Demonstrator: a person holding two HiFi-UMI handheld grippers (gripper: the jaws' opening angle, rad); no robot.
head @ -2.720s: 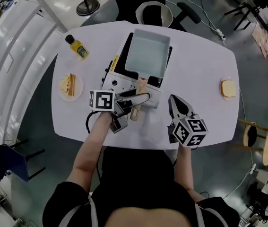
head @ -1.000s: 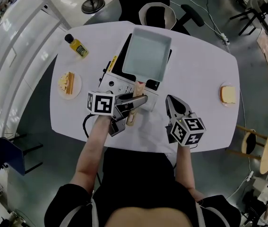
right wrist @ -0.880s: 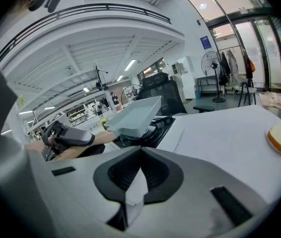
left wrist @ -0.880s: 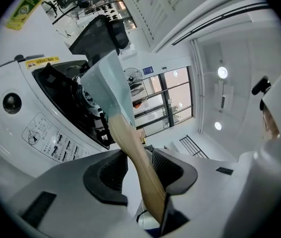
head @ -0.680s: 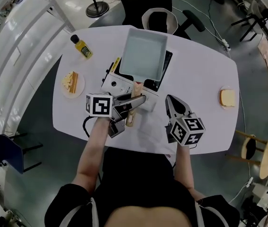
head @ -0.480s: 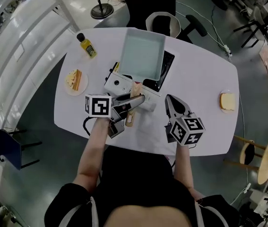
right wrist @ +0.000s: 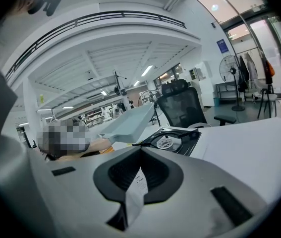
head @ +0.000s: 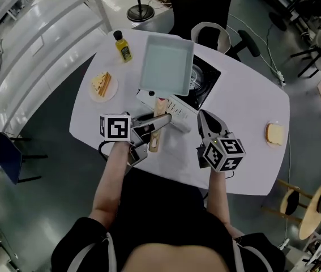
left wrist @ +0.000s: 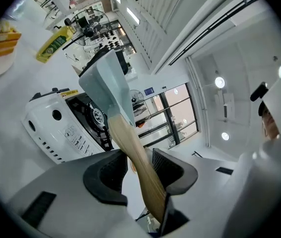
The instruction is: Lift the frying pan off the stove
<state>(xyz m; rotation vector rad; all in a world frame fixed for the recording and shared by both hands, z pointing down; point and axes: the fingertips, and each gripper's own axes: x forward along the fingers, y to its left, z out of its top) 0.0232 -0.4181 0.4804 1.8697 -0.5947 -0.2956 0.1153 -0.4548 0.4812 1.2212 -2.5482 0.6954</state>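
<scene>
Wooden handle (left wrist: 124,135) pinched in left claw (left wrist: 140,158), square pale pan (head: 167,64) aloft, right claw (right wrist: 140,151) closed

1. Pale grey-blue rectangular frying pan (head: 166,64): smooth coated metal with a satin sheen.
2. Its light wooden handle (left wrist: 136,157): bare-looking wood, matt.
3. White portable stove (left wrist: 46,128): glossy painted casing with a printed label, a dark matt top plate and a bright metal burner (right wrist: 165,143).
4. White rounded table (head: 245,112): smooth and lightly reflective.
5. Left gripper (left wrist: 139,165) and right gripper (right wrist: 140,175): matt grey plastic shells. The black pads (left wrist: 111,175) are finely ribbed and rubber-like.
6. Yellow oil bottle (head: 124,47), at the table's far left corner: glossy clear plastic with a black cap.
</scene>
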